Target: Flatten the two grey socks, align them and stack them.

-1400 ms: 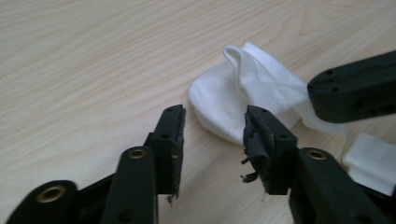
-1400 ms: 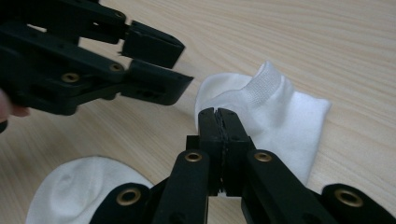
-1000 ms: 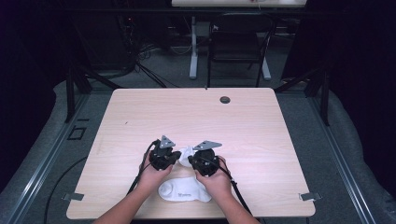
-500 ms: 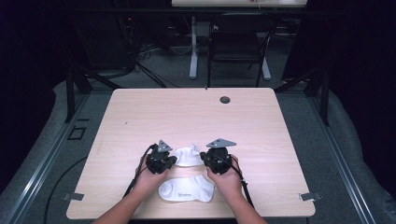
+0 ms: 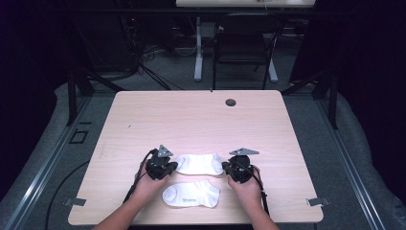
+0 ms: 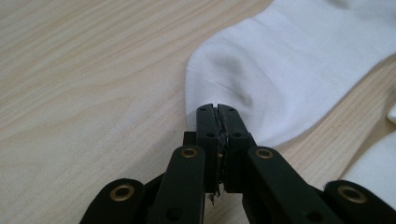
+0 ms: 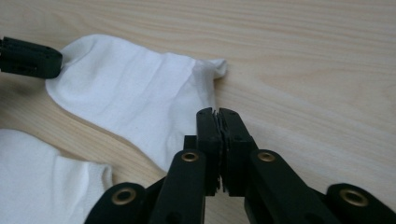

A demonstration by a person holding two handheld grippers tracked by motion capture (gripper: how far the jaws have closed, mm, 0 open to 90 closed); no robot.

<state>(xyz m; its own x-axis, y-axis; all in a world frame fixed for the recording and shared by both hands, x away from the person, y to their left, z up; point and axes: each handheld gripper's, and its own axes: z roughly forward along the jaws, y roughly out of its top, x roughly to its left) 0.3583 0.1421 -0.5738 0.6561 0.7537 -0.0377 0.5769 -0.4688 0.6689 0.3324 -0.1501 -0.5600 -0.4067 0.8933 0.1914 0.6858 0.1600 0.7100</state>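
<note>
Two white socks lie on a pale wooden table [image 5: 191, 115], both close to your edge of it. The far sock [image 5: 200, 164] is stretched flat between your two grippers. The near sock [image 5: 191, 194] lies loose just below it, apart from both grippers.

A second ago your hands were close together and the far sock sat bunched up between them. Since then your right hand has drawn out to the right while your left has hardly moved, so the sock now lies pulled out to its full length, toe to your left and cuff to your right.

Your left gripper [image 5: 173, 166] has its jaws pressed together, pinching the edge of the toe. Your right gripper [image 5: 225, 167] is at the cuff. Its jaws have just been easing apart, yet they look all but closed, with the hem of the cuff apparently caught in the thin slit between them.

Judging from this, the smoothing-out of the far sock looks done, and letting go of it is probably the step beginning now. The near sock is not yet paired with it.

Count: two socks, two grippers, one table, one dark round plug [image 5: 231, 102] near the table's far edge.
</note>
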